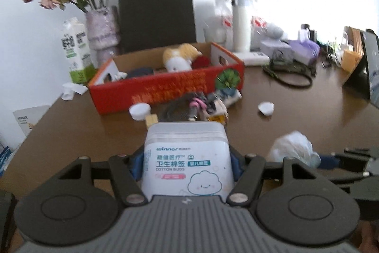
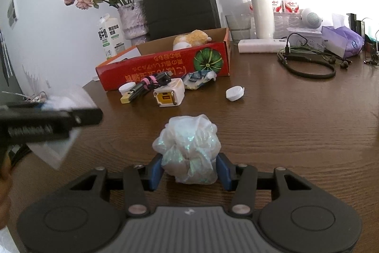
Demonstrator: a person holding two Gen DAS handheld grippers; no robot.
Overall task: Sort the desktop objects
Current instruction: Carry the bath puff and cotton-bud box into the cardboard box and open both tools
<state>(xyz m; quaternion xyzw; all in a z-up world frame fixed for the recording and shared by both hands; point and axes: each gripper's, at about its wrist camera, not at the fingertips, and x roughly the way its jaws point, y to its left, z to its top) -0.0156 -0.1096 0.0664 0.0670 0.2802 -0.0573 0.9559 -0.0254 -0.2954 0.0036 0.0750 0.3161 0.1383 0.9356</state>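
Between the fingers of the left tool (image 1: 187, 160) sits a white box (image 1: 187, 158) marked "winner", "卫生棉签" and "COTTON BUDS". Farther ahead, the red carton (image 2: 165, 68) carries upside-down yellow lettering, unreadable to me.

Each gripper, left (image 1: 187, 165) and right (image 2: 189, 171), has a ribbed grey body, two black round discs, black linkage arms with silver screws, and blue pads (image 2: 155, 172) on its fingers.

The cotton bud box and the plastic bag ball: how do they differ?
The cotton bud box is rigid, boxy and printed; the plastic bag ball is crumpled, rounded and plain. The box sits in the left gripper, the ball in the right gripper. Both are whitish and are gripped between blue pads.
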